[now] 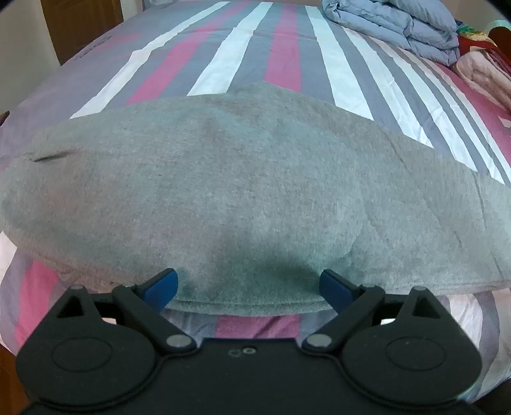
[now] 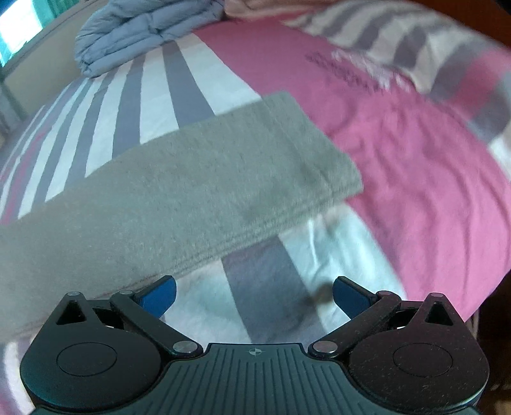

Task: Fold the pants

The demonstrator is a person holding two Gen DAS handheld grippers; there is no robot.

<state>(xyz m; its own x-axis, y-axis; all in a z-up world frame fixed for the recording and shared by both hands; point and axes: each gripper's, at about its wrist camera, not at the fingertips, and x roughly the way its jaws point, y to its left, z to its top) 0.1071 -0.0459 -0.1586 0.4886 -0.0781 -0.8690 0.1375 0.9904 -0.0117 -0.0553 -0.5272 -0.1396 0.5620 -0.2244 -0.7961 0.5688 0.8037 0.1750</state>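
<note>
Grey pants [image 1: 255,178] lie flat across the striped bed, folded lengthwise into a long band. In the left wrist view my left gripper [image 1: 249,285] stands open over the pants' near edge, its blue pads apart on either side of the hem and not pressing it. In the right wrist view the pants [image 2: 191,178] run from lower left to a squared leg end at the upper middle. My right gripper [image 2: 254,295] is wide open above the sheet beside the pants' near edge, with nothing between its pads; the view is blurred by motion.
The bed sheet [image 1: 281,57] has pink, grey and white stripes. A folded blue quilt [image 1: 392,22] lies at the bed's far side, also visible as the quilt [image 2: 140,28] in the right view. Pink bedding [image 1: 479,70] sits at the right. A wooden door [image 1: 80,25] stands beyond the bed.
</note>
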